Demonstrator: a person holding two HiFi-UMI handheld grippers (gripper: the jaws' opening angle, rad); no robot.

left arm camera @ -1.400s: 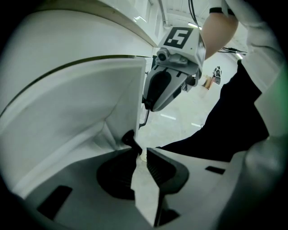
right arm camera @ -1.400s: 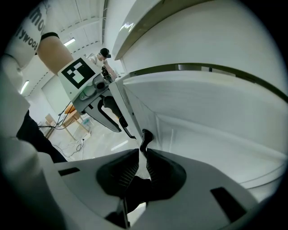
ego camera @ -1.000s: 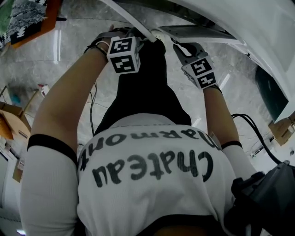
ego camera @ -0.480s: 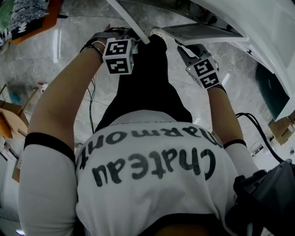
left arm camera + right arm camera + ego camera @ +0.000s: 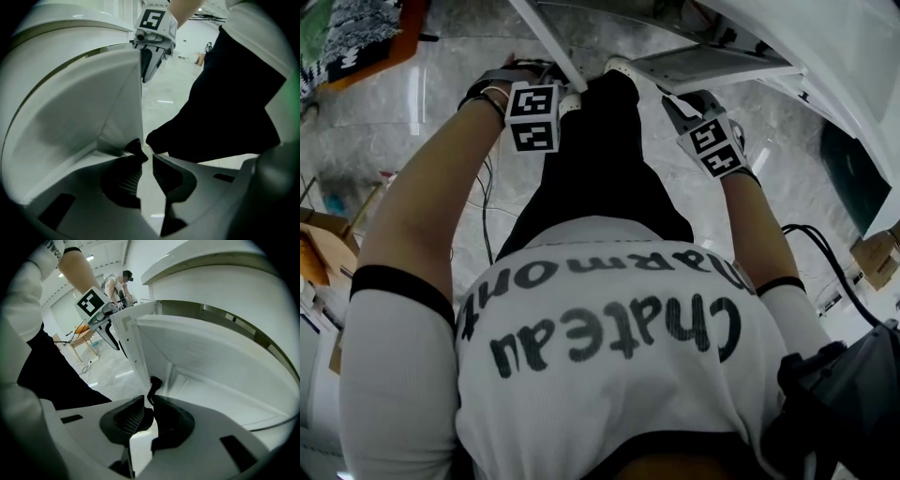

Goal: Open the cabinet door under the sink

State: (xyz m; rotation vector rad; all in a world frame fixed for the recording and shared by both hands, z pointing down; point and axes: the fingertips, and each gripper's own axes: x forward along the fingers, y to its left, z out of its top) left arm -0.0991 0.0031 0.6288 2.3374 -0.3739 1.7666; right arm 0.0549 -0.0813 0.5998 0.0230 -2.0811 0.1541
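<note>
Reading "Chateau Marmont" (upside down) across white shirt (image 5: 600,422).

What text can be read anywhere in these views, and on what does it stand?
"Chateau": upside down on the person's white fabric shirt.
"Marmont": same shirt, first letter creased.
Black print on the white sleeve: too blurred.
Black-and-white marker cubes: patterns, no words.

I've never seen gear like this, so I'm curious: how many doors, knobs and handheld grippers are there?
white cabinet doors: 2 (left, right)
small black door knobs: 2 (left, right)
handheld grey two-jaw grippers: 2 (left, right)
Total: 6
</note>
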